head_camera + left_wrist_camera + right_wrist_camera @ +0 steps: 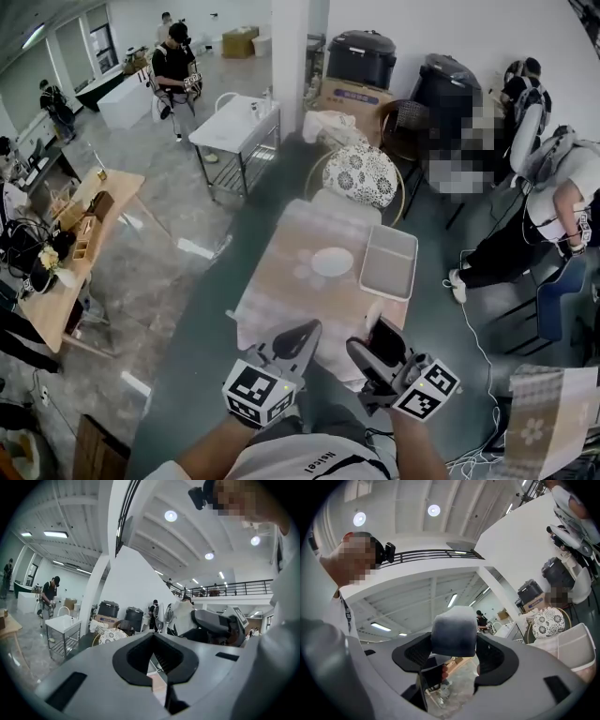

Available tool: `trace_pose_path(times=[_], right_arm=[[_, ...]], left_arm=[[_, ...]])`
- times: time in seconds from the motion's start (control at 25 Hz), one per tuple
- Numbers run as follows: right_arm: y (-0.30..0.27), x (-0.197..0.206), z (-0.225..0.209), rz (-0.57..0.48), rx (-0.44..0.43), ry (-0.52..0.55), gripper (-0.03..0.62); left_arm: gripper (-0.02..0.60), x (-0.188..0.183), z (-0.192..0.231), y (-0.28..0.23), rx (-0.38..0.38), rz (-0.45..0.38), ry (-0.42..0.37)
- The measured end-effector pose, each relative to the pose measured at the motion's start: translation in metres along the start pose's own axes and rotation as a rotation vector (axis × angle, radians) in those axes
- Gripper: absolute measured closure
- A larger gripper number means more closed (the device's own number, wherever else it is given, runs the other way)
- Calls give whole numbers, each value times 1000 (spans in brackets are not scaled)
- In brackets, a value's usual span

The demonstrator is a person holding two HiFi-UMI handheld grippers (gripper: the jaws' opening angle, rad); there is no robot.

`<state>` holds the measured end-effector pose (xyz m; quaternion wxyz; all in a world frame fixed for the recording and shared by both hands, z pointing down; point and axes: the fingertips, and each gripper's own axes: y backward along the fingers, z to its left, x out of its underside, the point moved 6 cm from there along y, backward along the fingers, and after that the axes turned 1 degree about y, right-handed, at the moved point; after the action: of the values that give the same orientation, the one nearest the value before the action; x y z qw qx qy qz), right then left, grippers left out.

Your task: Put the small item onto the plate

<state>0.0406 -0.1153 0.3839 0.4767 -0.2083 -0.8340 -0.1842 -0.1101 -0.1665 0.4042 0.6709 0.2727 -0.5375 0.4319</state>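
Down at six o'clock of the table [272, 291], both grippers hang side by side over its near edge. The right gripper [373, 328] has its jaws clamped on the small white block [454, 630], which pokes out past the tips. The left gripper [307, 330] has its jaws pressed together with nothing between them. The white plate [332, 262] sits up at twelve o'clock from the block, well apart, with a white tray [389, 267] just beside it at its three o'clock.

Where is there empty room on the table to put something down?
The table is bare left of the white plate and along the near edge in front of it. The plate itself looks empty too. The right side is crowded: the tray fills it, close beside the plate.
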Motion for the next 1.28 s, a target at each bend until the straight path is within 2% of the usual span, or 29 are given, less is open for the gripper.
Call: trace_pose_path(times=[0.28,0.52,0.76,1.0,1.28], right_arm=[[-29,5,-18,22,46,26,284],[-55,10,-56,54,69,33,284],[-84,20,-111,90,103,56,284],[-107,36,-176,149,153,61,284],[-128,74,-250,259,199,67,284]], left_arm=[[577,1,33,-23,36,-6,-1],[577,6,60,-57,36,4,-12],[577,20,97,-97,28,29,-29],[577,37,132,-143,15,49,-8],[577,60,165,-196,12,72,10]])
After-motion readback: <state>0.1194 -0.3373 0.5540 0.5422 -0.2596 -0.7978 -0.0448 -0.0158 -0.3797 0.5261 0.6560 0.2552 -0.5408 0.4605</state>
